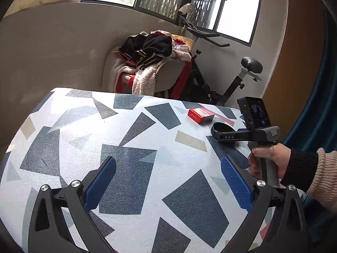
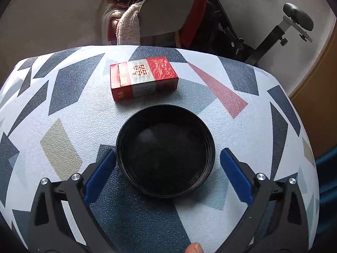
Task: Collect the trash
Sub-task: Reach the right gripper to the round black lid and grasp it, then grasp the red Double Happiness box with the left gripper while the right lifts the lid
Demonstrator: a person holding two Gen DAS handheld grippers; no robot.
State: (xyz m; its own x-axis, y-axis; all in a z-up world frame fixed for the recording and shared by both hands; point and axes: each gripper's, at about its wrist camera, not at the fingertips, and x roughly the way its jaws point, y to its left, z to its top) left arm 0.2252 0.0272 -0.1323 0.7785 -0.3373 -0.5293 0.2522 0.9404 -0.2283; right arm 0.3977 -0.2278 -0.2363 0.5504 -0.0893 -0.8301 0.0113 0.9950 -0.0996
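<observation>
1. The red cigarette pack (image 2: 143,78) lies flat at twelve o'clock from my right claw (image 2: 168,171), near the table's (image 2: 52,143) far edge.
2. A black round dish (image 2: 165,150) sits just nearer than the pack, apart from it, with bare tablecloth on both sides.
3. My right claw is spread wide, its blue pads (image 2: 236,175) flanking the dish; whether they touch it I cannot tell.
4. My left claw (image 1: 168,181) hovers over bare patterned cloth, spread wide and empty.
5. At three o'clock from it, my right hand (image 1: 271,160) grips its handle upright.
</observation>
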